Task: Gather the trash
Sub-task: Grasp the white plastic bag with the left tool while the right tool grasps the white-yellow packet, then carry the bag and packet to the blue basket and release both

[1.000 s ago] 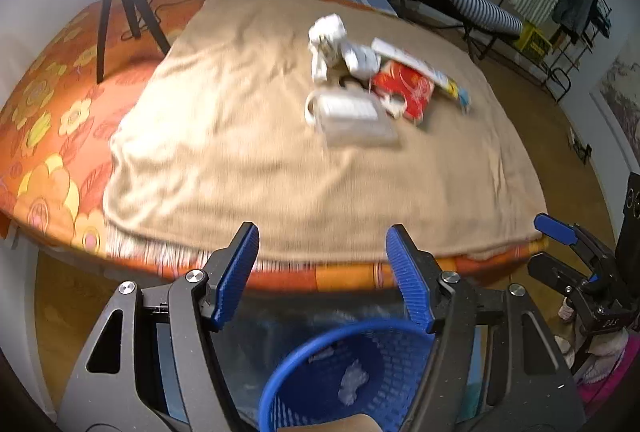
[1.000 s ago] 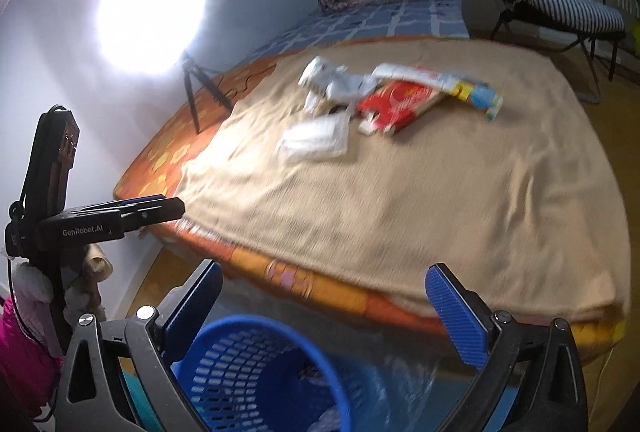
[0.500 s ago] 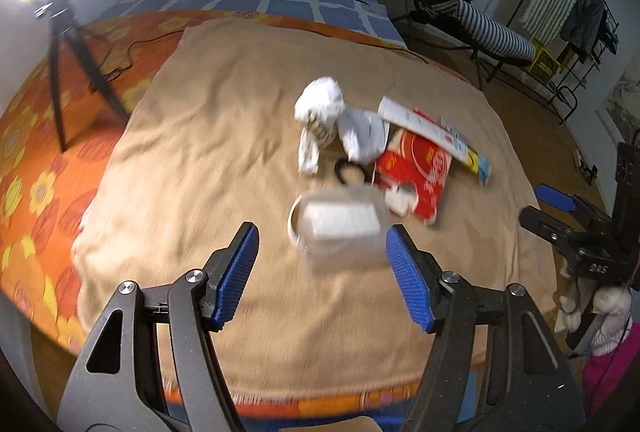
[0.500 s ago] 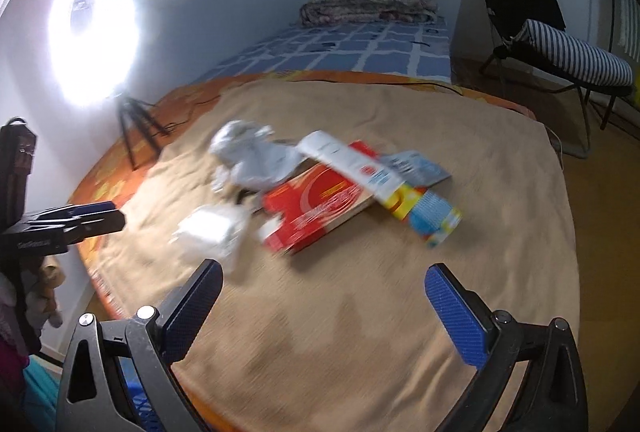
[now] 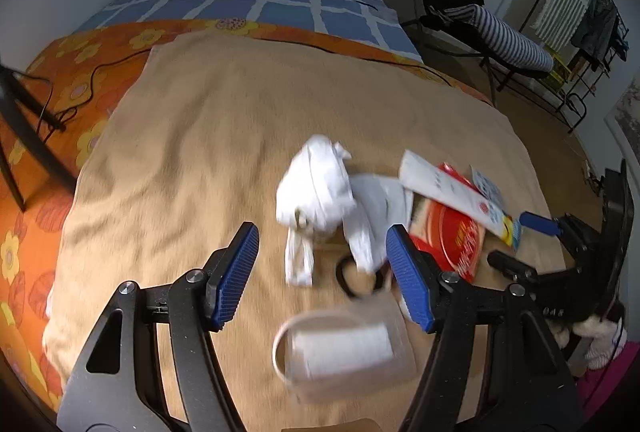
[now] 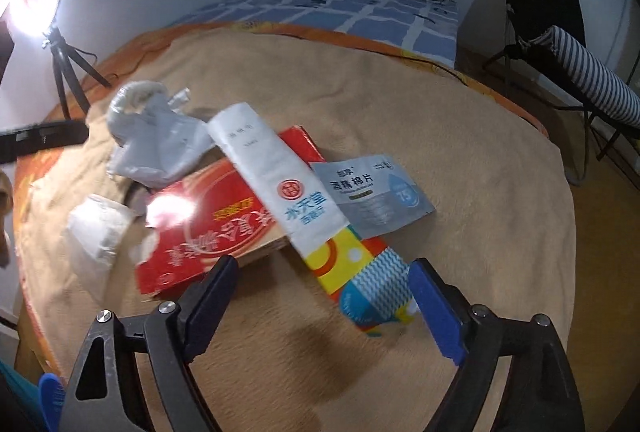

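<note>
Long white-and-yellow packet point(image 6: 304, 216) on the tan blanket point(image 6: 440, 119), lying diagonally across the red box point(image 6: 208, 232), near end between the closing, still-empty right gripper point(image 6: 320, 312); left gripper point(image 5: 320, 272) part-open, empty, over by the plastic cup point(image 5: 340, 356).

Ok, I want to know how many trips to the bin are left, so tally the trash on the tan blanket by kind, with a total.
Crumpled white plastic bags: 2
Flat cartons: 2, the red box and the long white carton lying across it
Grey-blue sachet: 1
Clear packet with white contents: 1
Black ring: 1
Total: 7
</note>
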The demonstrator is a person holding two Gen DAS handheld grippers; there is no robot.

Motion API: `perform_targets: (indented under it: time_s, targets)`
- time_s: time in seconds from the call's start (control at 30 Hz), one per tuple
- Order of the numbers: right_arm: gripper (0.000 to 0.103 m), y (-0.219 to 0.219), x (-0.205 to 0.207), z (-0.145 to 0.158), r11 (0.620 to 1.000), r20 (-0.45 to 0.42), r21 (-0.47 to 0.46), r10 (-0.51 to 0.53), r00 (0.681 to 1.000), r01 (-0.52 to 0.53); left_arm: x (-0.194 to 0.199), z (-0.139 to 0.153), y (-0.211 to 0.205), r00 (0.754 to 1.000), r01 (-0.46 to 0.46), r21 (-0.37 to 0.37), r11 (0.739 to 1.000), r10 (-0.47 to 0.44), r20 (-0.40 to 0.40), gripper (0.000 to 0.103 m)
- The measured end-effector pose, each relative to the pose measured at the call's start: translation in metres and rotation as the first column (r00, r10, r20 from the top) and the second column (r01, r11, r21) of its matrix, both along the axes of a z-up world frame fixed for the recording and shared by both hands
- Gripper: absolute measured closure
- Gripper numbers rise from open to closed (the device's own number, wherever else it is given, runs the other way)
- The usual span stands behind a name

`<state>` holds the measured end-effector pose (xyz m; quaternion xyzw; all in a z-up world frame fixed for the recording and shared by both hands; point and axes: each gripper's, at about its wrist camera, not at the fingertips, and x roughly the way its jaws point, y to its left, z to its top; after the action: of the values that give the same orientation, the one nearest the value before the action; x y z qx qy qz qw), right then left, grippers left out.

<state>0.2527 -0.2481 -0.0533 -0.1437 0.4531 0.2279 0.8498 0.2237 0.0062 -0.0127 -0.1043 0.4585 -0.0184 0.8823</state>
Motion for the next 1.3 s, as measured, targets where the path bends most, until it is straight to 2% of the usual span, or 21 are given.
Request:
perform_targets:
  time_s: [0.2, 0.3, 0.37, 0.4, 0.43, 0.5, 0.53, 0.73, 0.77, 0.8, 1.0, 1.17, 1.3]
  targets:
    - [0.015, 0.004, 0.006, -0.006, 1.000, 0.004, -0.001, 0.004, 1.000, -0.004, 0.030, -0.013, -0.005, 0.999, 0.005, 0.062, 0.998, -0.002, -0.050, 0.035]
    - [0.018, 0.005, 0.006, -0.007, 1.000, 0.007, -0.002, 0.013, 1.000, -0.013, 0.037, -0.018, 0.001, 0.997, -0.010, 0.039, 0.999, 0.012, -0.074, 0.035]
    - [0.033, 0.002, 0.007, -0.009, 1.000, -0.010, 0.004, 0.009, 1.000, -0.009, 0.038, -0.021, 0.005, 0.996, -0.022, 0.021, 1.000, 0.024, -0.082, 0.037]
    - [0.044, 0.000, 0.007, -0.010, 1.000, -0.023, 0.009, 0.008, 1.000, -0.008, 0.039, -0.022, 0.007, 0.996, -0.029, 0.018, 0.999, 0.030, -0.084, 0.042]
    - [0.049, -0.003, 0.008, -0.012, 1.000, -0.042, 0.018, 0.008, 0.999, -0.007, 0.038, -0.023, 0.008, 0.996, -0.033, 0.016, 0.999, 0.034, -0.088, 0.045]
    - [0.056, -0.006, 0.007, -0.016, 0.999, -0.076, 0.038, 0.013, 0.997, -0.010, 0.038, -0.024, 0.010, 0.995, -0.038, 0.007, 0.999, 0.039, -0.096, 0.059]
    - [0.061, -0.007, 0.007, -0.017, 0.999, -0.086, 0.045, 0.015, 0.996, -0.011, 0.037, -0.024, 0.011, 0.994, -0.039, 0.007, 0.999, 0.040, -0.097, 0.059]
    - [0.074, -0.014, -0.002, -0.005, 0.990, -0.101, 0.140, 0.016, 0.995, -0.002, 0.027, -0.014, 0.014, 0.996, -0.059, 0.028, 0.998, 0.061, -0.067, 0.064]
    - [0.081, -0.014, -0.004, -0.003, 0.989, -0.100, 0.150, 0.017, 0.995, -0.002, 0.025, -0.012, 0.015, 0.996, -0.062, 0.030, 0.998, 0.064, -0.061, 0.064]
    - [0.097, -0.014, -0.005, -0.001, 0.988, -0.100, 0.157, 0.016, 0.995, 0.000, 0.022, -0.008, 0.017, 0.996, -0.068, 0.031, 0.997, 0.069, -0.052, 0.064]
    - [0.099, -0.016, -0.018, 0.015, 0.984, -0.075, 0.177, -0.003, 0.997, 0.016, 0.006, 0.012, 0.023, 0.997, -0.078, 0.044, 0.996, 0.079, -0.018, 0.064]
    - [0.100, -0.022, -0.032, 0.033, 0.969, -0.070, 0.245, -0.012, 0.997, 0.029, -0.015, 0.032, 0.024, 0.998, -0.066, 0.047, 0.997, 0.066, 0.013, 0.064]
    - [0.100, -0.021, -0.048, 0.048, 0.965, -0.047, 0.260, -0.010, 0.999, 0.021, -0.036, 0.047, 0.023, 0.998, -0.053, 0.054, 0.997, 0.052, 0.033, 0.064]
